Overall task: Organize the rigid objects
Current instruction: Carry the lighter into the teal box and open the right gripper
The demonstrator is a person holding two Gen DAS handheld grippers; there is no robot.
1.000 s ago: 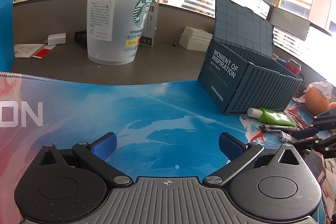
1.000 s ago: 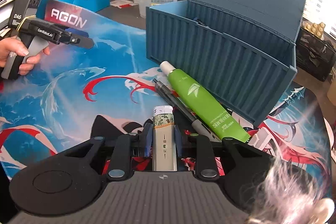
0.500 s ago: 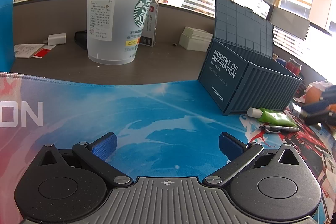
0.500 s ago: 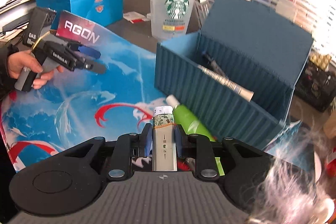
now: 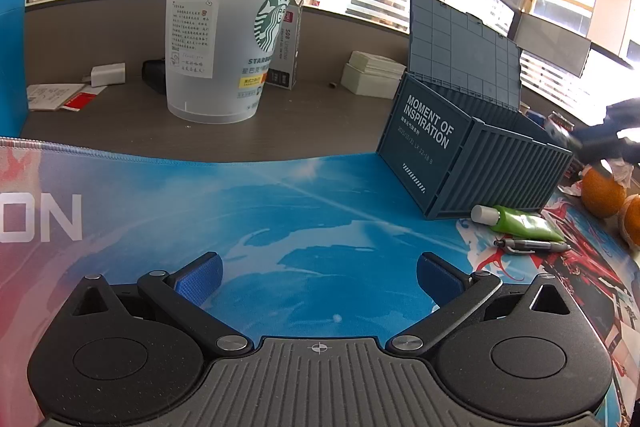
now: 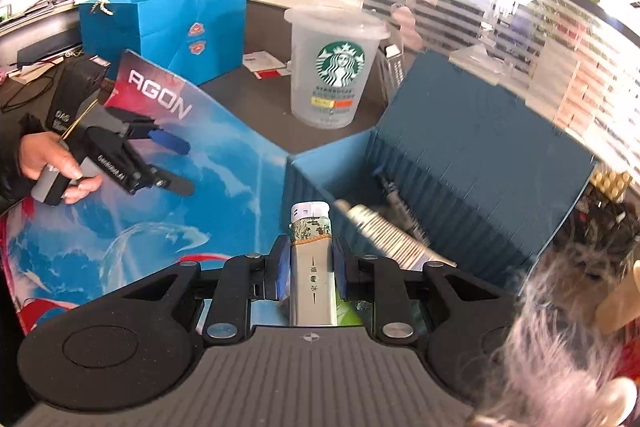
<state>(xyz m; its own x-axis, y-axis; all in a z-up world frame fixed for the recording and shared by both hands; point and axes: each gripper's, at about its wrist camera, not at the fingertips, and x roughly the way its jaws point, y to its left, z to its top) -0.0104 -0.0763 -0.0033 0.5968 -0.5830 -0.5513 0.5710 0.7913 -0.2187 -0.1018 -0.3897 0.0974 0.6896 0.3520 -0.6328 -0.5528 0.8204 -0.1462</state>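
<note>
My right gripper [image 6: 310, 267] is shut on a silver lighter [image 6: 312, 259] with a patterned band and holds it above the near wall of the open blue container box [image 6: 472, 155]. Inside the box lie a pen and a striped tube [image 6: 384, 231]. In the left wrist view the box [image 5: 472, 155] stands at the right with its lid up; a green tube [image 5: 520, 223] and a grey pen [image 5: 532, 246] lie on the mat in front of it. My left gripper [image 5: 318, 279] is open and empty over the blue mat; it also shows in the right wrist view [image 6: 160, 163].
A Starbucks cup [image 5: 228, 39] stands behind the mat on the grey desk. A blue paper bag [image 6: 168, 23] is at the back left. Oranges [image 5: 604, 191] lie right of the box. White boxes [image 5: 372, 77] sit behind it.
My right gripper has risen from the mat with the lighter and moved over the open box. The left gripper has stayed still and open.
</note>
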